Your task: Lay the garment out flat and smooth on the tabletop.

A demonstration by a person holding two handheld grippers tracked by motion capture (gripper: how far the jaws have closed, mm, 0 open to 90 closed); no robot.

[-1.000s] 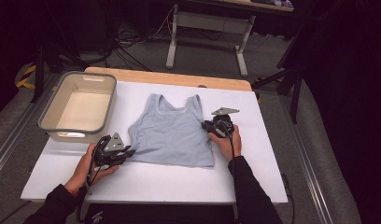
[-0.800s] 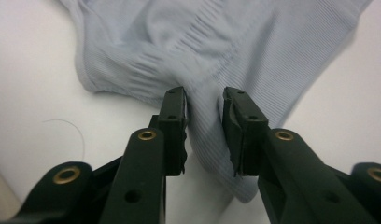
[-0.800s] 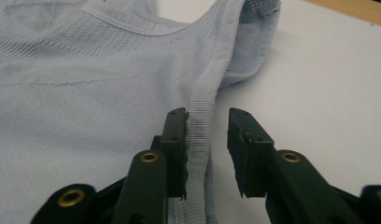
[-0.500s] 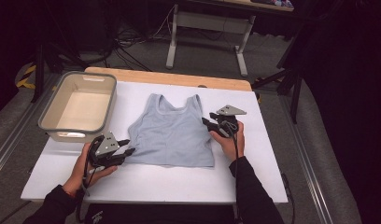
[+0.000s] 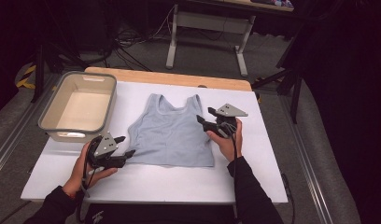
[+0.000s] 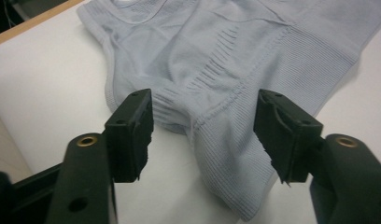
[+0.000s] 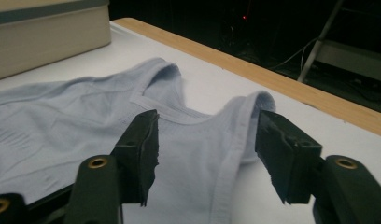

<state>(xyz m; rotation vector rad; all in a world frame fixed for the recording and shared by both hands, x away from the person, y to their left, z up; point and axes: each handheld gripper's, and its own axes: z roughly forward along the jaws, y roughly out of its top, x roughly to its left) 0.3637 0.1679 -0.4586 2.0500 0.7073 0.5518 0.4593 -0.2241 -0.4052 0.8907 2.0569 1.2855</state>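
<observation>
L gripper (image 5: pixel 126 146) + R gripper (image 5: pixel 203 123): jaws just opening, off top (image 5: pixel 172 135).

High view above the table (image 5: pixel 146 186); both gripper views close on shared top (image 5: pixel 172 135)

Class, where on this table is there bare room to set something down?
Free: the near strip of the table below the top, and the right margin beside it. Crowded: the left side, between the bin and the top.
</observation>
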